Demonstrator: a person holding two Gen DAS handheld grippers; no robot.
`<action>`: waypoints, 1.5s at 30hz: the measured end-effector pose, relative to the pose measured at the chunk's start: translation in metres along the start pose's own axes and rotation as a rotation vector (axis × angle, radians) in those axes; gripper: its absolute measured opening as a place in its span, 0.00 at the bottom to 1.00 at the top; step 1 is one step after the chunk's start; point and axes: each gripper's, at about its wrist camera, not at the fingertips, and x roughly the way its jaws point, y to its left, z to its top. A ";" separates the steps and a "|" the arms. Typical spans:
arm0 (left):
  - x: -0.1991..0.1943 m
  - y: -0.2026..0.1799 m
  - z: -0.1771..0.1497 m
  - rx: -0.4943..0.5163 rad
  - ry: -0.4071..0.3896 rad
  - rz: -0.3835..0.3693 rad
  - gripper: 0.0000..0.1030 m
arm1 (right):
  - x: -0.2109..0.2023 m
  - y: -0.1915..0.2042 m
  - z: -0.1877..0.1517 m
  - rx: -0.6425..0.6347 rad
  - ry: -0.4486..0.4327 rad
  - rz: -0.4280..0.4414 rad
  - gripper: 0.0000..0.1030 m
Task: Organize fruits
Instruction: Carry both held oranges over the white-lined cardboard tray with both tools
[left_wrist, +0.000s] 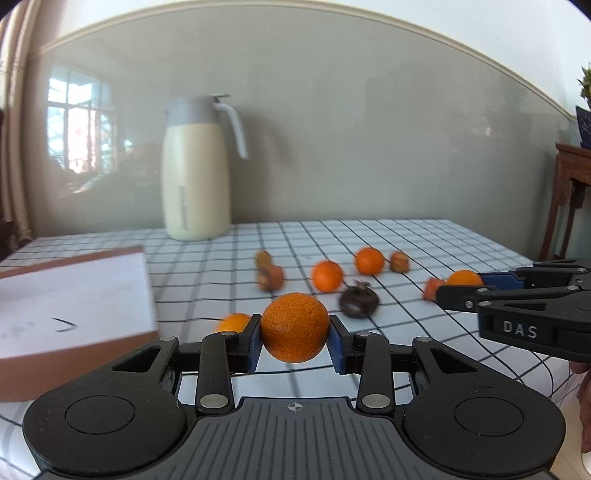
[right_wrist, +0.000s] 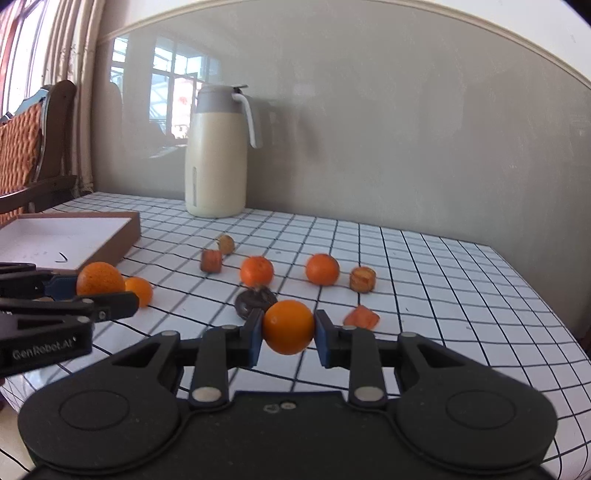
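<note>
My left gripper (left_wrist: 294, 338) is shut on an orange (left_wrist: 294, 327) and holds it above the checked tablecloth; it shows from the side in the right wrist view (right_wrist: 101, 291). My right gripper (right_wrist: 289, 334) is shut on a second orange (right_wrist: 288, 326); it shows in the left wrist view (left_wrist: 460, 286) at the right. Loose on the cloth lie three more oranges (right_wrist: 256, 271) (right_wrist: 322, 269) (right_wrist: 139, 291), a dark mangosteen (right_wrist: 255, 301), and several small orange-brown fruit pieces (right_wrist: 363, 279). A shallow brown box with a white inside (right_wrist: 62, 240) stands at the left.
A cream and grey thermos jug (right_wrist: 216, 155) stands at the back of the table by the wall. A wooden chair (right_wrist: 33, 147) is at the far left. A wooden side table (left_wrist: 570, 199) stands beyond the table's right edge.
</note>
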 end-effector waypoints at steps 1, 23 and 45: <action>-0.005 0.006 0.002 -0.007 -0.008 0.009 0.36 | -0.002 0.004 0.003 -0.003 -0.012 0.007 0.20; -0.081 0.110 0.005 -0.130 -0.097 0.205 0.36 | -0.010 0.106 0.046 -0.102 -0.156 0.196 0.20; -0.108 0.224 -0.001 -0.185 -0.121 0.440 0.36 | 0.026 0.195 0.079 -0.137 -0.186 0.360 0.20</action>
